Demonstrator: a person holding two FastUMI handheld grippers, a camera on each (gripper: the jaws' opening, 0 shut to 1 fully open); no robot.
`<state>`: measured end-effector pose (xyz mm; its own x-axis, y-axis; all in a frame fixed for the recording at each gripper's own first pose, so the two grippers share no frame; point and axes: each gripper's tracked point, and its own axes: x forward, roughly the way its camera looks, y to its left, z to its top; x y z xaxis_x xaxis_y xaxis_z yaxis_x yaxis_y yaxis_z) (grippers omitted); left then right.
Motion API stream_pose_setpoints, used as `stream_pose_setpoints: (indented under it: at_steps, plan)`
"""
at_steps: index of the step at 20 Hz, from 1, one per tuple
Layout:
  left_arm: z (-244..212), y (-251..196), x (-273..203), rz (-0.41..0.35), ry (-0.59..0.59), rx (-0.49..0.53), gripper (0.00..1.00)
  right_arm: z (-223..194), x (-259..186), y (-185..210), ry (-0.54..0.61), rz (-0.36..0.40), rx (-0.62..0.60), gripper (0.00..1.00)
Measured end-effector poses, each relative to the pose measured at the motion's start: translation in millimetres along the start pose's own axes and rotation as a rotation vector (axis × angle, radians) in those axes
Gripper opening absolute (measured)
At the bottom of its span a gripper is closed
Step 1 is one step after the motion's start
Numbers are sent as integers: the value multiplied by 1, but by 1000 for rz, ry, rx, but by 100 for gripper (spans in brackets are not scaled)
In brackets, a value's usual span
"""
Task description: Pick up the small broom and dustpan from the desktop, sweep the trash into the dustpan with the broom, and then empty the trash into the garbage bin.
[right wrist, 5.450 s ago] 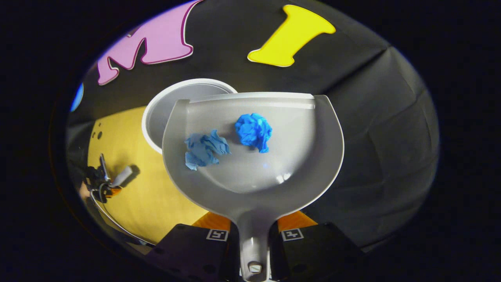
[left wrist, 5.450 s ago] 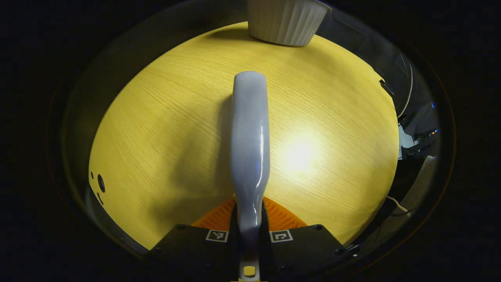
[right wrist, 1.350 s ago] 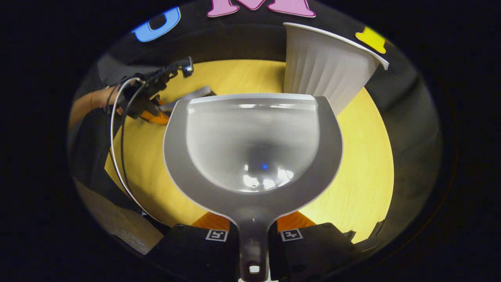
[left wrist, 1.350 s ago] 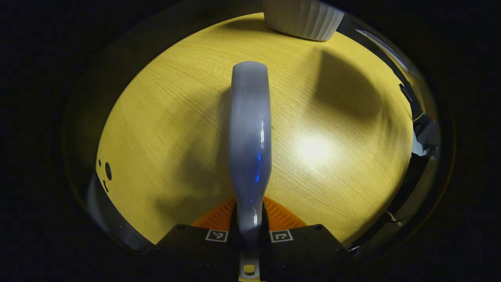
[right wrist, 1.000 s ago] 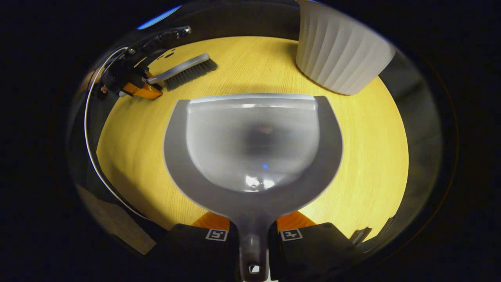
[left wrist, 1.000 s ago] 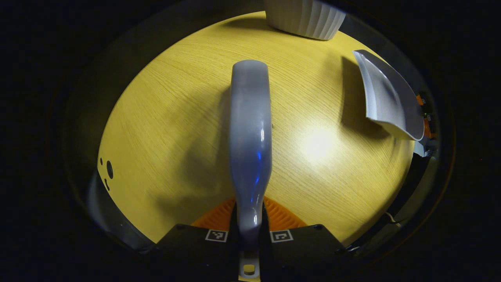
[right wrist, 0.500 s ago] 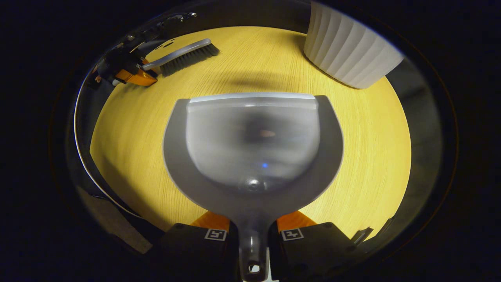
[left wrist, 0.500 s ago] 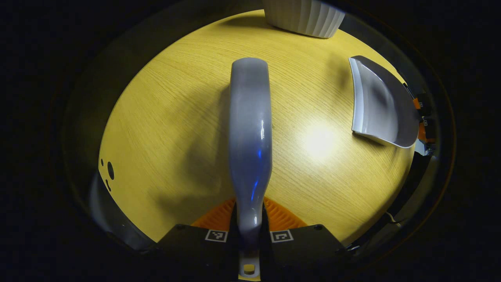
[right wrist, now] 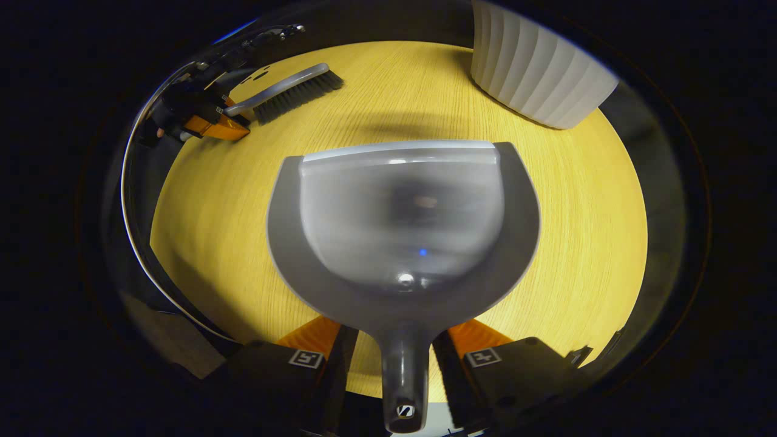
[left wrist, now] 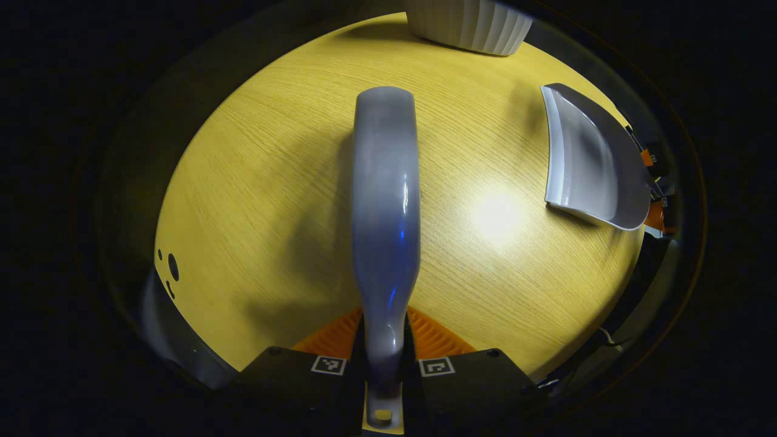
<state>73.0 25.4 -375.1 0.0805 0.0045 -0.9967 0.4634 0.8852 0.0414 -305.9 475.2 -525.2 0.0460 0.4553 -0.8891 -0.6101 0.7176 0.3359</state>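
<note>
Right gripper (right wrist: 394, 358) stands wide, fingers clear of the dustpan (right wrist: 403, 224) handle; dustpan rests on the counter (right wrist: 576, 243) directly ahead. Left gripper (left wrist: 383, 364) clamps the broom (left wrist: 386, 200) handle. Bin (right wrist: 534, 73) sits ahead-right of the right gripper.

We see our left tool (left wrist: 384, 364) with dark blocky housings, each bearing a small square black-and-white marker — and round screw heads. Beyond the dustpan (right wrist: 402, 224), a pale cable loops behind it.
</note>
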Motion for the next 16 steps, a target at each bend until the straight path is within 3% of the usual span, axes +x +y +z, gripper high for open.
stream_pose_setpoints:
  at_steps: [1, 2, 3, 6, 7, 10, 16]
  plan:
    - [-1, 2, -1, 8, 10, 10, 22, 1, -2, 1, -4, 4, 4, 75]
    - [-2, 4, 0, 13, 17, 17, 34, 2, -4, 0, -12, 6, 9, 94]
    - [-5, 1, -1, 4, 25, 14, 32, 3, -8, 0, -19, 6, 16, 86]
    - [-2, -10, -12, -31, -7, 27, 72, 6, -19, -3, -49, 5, 38, 94]
    - [2, -13, -19, -28, -31, 38, 75, 10, -26, -5, -65, 5, 45, 98]
    - [14, -6, -41, 26, -115, 67, 99, 15, -42, -7, -112, 1, 51, 99]
    - [35, 1, -95, 129, -349, 40, 98, 49, -97, -11, -292, 4, 91, 100]
